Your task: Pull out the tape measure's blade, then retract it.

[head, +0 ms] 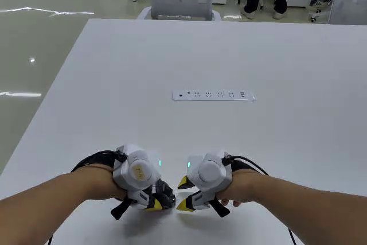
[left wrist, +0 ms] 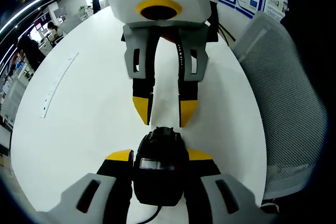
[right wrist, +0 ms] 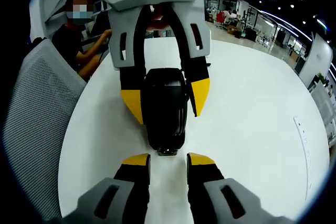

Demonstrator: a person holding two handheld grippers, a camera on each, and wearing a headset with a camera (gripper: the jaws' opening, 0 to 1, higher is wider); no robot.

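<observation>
A: Black plastic tape measure (left wrist: 159, 174): where?
B: Pinched across its case by the yellow-tipped left gripper (left wrist: 160, 156), low over the near edge of the white table (head: 172, 55), faced mouth-first toward the other tool.
A: Why gripped that way?
B: Probably to anchor the body and leave the blade end free.
A: And the right gripper (right wrist: 169, 160)?
B: Spread, holding nothing, just short of the small metal tab (right wrist: 167, 152) at the case's front. Apparently lined up to close on it.
A: Pulled out yet?
B: No. Fully wound in, by the look of it.
A: Anything in the way?
B: Only a white power strip (head: 213, 95), well apart, farther up the table.
</observation>
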